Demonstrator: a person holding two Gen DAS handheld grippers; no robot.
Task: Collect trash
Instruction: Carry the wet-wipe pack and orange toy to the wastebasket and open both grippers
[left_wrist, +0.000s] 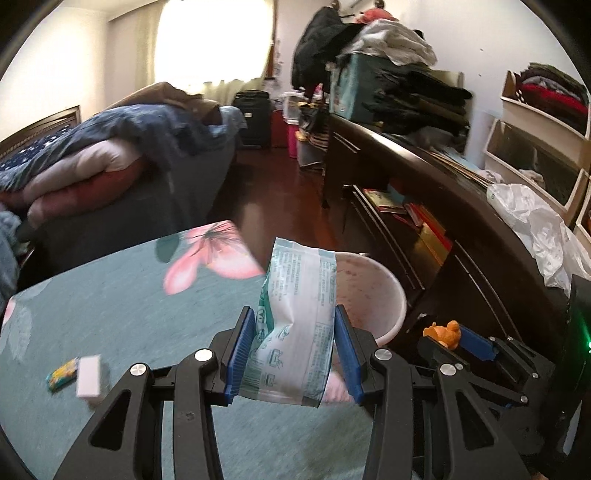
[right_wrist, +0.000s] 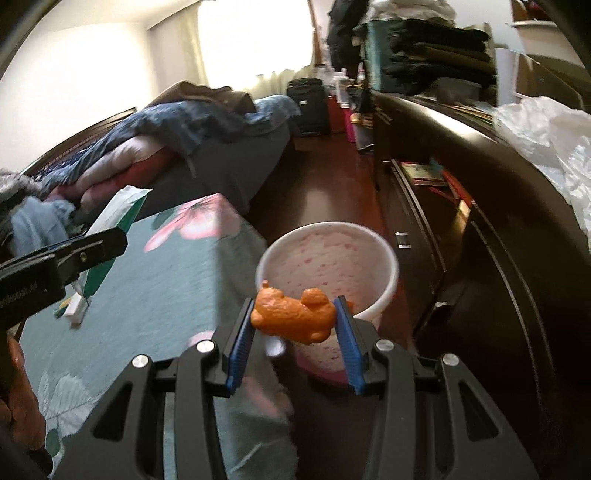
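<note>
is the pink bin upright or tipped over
Upright: the pink bin stands beside the table with its round rim facing up, open mouth visible in both views.

The bin (right_wrist: 328, 258) stands on the floor (right_wrist: 325, 177) just off the desk (left_wrist: 122, 306) corner, between desk and dresser (right_wrist: 517, 229). The left tool (left_wrist: 295, 339) holds a wrapper (left_wrist: 295, 317) over the desk edge; the right tool (right_wrist: 293, 325), to its right, holds a peel (right_wrist: 291, 314) before the bin. Two small packets (left_wrist: 74, 373) lie on the desk, left. The bed (left_wrist: 122, 158) lies behind.
</note>
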